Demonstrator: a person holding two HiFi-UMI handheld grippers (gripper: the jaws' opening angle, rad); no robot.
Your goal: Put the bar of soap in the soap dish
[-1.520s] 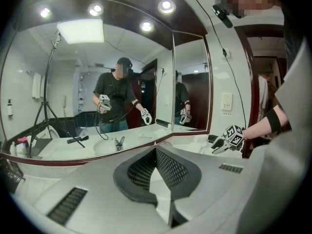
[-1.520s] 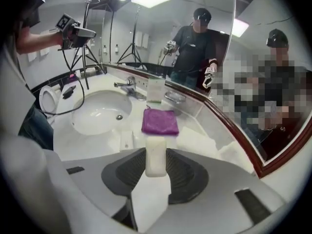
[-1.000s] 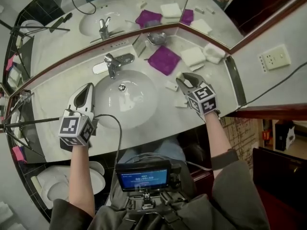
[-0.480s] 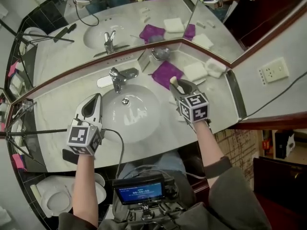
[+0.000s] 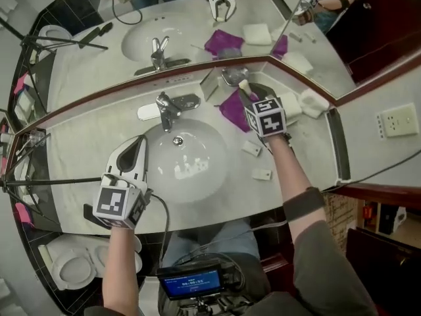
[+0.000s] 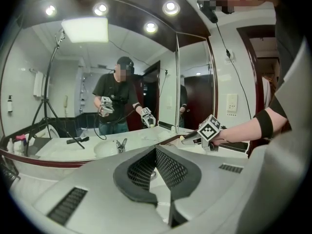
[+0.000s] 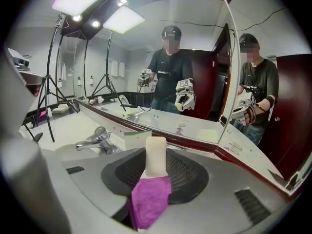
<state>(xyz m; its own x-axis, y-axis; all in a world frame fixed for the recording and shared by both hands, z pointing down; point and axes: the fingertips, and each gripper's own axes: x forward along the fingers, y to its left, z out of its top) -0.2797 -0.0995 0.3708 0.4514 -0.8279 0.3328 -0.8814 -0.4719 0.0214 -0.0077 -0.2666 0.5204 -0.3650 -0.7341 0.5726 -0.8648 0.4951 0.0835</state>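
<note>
Right gripper (image 5: 250,92) pinches the cream rectangular soap bar (image 7: 156,155) between part-open jaws — stiff, light, probably slick, so broad faces suit. Left gripper (image 5: 139,143) is closed, empty.

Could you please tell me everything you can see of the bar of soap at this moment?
The bar of soap is a small, pale cream block with rounded corners and a smooth, matte look. It stands on end between the jaws of the right gripper, which grip its sides, its top jutting past the tips. It is held over the purple cloth on the counter, close to the mirror.
</note>
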